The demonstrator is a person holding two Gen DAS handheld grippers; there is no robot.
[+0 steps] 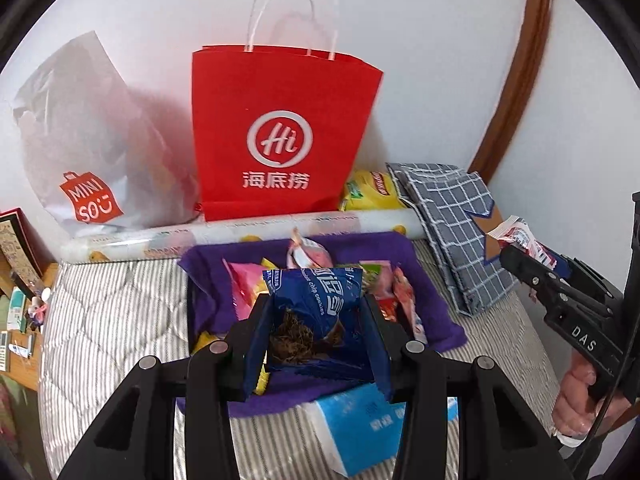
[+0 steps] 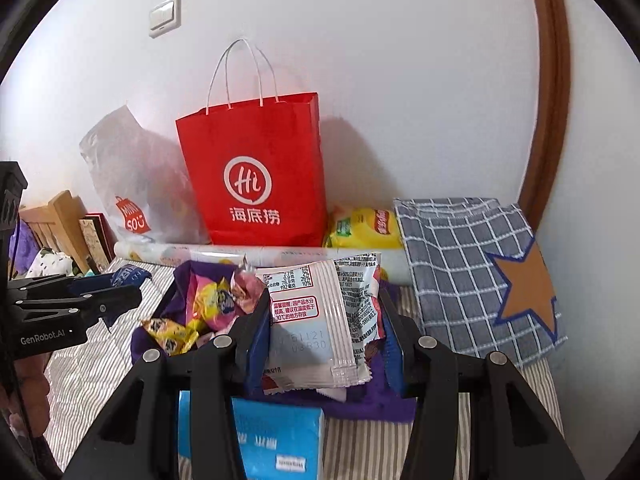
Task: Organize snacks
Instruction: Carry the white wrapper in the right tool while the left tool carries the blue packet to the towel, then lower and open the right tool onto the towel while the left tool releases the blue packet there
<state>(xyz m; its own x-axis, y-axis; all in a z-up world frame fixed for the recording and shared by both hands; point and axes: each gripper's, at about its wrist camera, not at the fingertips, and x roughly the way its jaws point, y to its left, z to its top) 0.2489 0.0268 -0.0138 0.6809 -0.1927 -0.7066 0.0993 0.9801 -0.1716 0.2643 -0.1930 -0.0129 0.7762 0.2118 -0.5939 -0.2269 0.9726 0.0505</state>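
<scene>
My left gripper [image 1: 316,332] is shut on a blue chocolate-chip cookie packet [image 1: 316,308], held above a purple-lined box [image 1: 208,300] with several snack packets in it. My right gripper [image 2: 324,332] is shut on a white snack packet [image 2: 320,312] with printed nutrition text, held over the same purple box [image 2: 384,404]. The right gripper [image 1: 516,256] also shows at the right edge of the left wrist view, a red-and-white packet [image 1: 520,240] in its jaws. In the right wrist view the left gripper [image 2: 132,284] sits at the left with the blue packet [image 2: 128,274].
A red paper bag [image 1: 280,132] and a white Miniso plastic bag [image 1: 80,140] stand against the wall. A yellow chip bag [image 1: 372,192], a rolled sheet [image 1: 240,232] and a grey checked cloth bag [image 2: 472,264] lie behind the box. A blue tissue pack [image 2: 276,440] lies on the striped bedding [image 1: 112,320].
</scene>
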